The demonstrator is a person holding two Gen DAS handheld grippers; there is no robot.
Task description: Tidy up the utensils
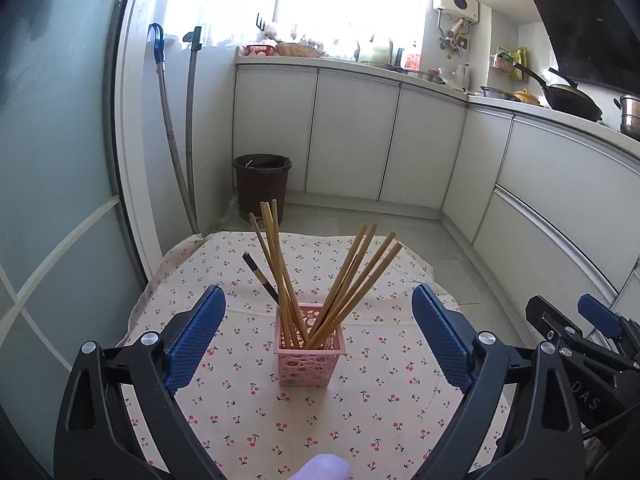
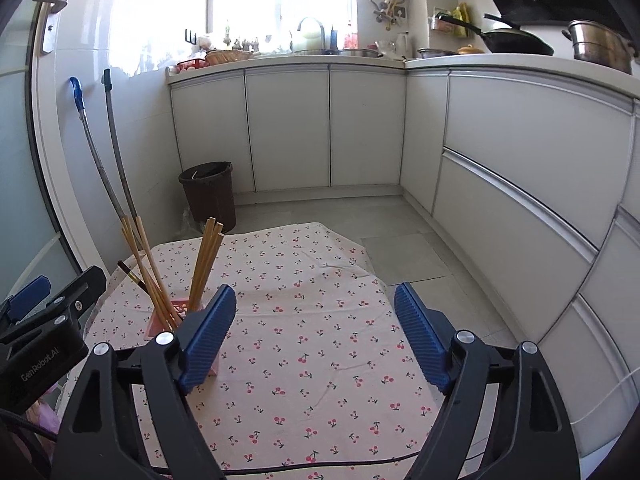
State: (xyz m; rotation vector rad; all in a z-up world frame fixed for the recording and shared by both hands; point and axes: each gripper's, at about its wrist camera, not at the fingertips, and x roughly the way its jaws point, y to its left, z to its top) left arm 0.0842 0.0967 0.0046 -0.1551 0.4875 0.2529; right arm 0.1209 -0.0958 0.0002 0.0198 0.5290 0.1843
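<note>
We see the pink basket (image 1: 310, 346) upright on the cherry-print cloth (image 1: 248, 412), wooden chopsticks (image 1: 352, 280) fanned inside, one dark chopstick (image 1: 260, 278) possibly among them, left gripper (image 1: 318, 344) spread wide, empty, right gripper (image 2: 316, 336) likewise open, holding nothing.

Both the left gripper (image 1: 318, 314) and the right gripper (image 2: 314, 308) have black angular frames, round silver screws and ribbed blue pads (image 1: 196, 336). White "GenRobot.AI" lettering marks the black body at the lower left of the right wrist view, with a black cable (image 2: 320, 465) along the bottom edge.
</note>
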